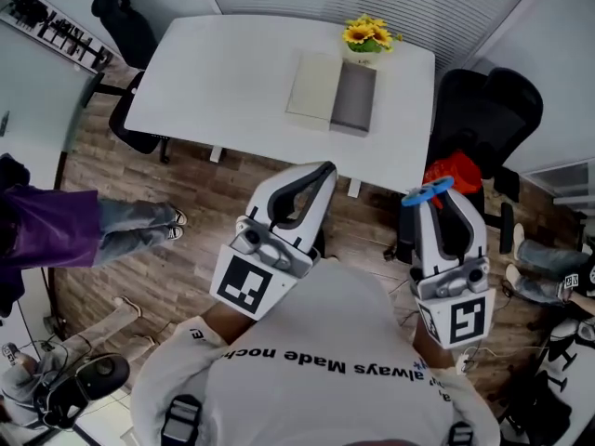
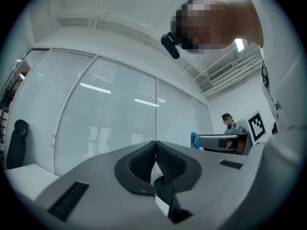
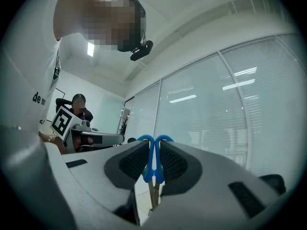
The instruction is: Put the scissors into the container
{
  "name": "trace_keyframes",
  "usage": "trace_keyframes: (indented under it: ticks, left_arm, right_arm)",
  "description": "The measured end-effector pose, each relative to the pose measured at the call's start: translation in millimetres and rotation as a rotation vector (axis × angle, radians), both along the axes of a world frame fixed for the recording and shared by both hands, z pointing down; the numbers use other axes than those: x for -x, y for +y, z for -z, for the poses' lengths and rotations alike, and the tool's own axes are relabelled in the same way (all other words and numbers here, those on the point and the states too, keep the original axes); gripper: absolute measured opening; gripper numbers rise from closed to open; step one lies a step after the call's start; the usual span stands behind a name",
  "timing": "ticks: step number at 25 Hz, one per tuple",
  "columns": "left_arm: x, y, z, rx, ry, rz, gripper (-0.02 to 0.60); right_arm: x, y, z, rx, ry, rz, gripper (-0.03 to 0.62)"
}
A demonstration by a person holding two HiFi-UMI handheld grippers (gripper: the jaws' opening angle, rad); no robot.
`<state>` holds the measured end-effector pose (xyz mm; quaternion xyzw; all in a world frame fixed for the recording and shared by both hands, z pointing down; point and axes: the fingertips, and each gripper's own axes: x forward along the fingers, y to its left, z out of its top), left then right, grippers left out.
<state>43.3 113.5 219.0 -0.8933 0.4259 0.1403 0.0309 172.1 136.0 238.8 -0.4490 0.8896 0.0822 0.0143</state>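
Observation:
The blue-handled scissors (image 1: 427,192) stick out of my right gripper (image 1: 432,199), which is shut on them; in the right gripper view the two blue handle loops (image 3: 153,161) sit pressed between the pads, blade below. My left gripper (image 1: 325,168) is shut with nothing in it, its pads (image 2: 165,161) meeting. Both grippers are held level in front of the person's chest, over the wooden floor, short of the white table (image 1: 223,72). The container (image 1: 316,86), a flat box with a beige and a grey half, lies on the table's far right part.
Yellow flowers (image 1: 367,35) stand behind the container. Black office chairs sit at the table's left (image 1: 125,26) and right (image 1: 488,110), with a red object (image 1: 456,170) by the right one. A person's legs (image 1: 139,221) lie on the floor at left. Glass partitions fill both gripper views.

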Motion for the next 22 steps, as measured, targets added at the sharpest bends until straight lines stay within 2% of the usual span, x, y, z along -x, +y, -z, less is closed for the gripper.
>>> trace_keyframes:
  ticks: [11,22]
  left_arm:
    - [9,-82,0,-0.003,0.001,-0.007,0.02]
    - [48,-170,2,0.008,0.01,-0.022,0.02]
  right_arm:
    - [11,-82,3,-0.006,-0.003,-0.002,0.08]
    - [51,-168,6,0.004,0.005,-0.012,0.078]
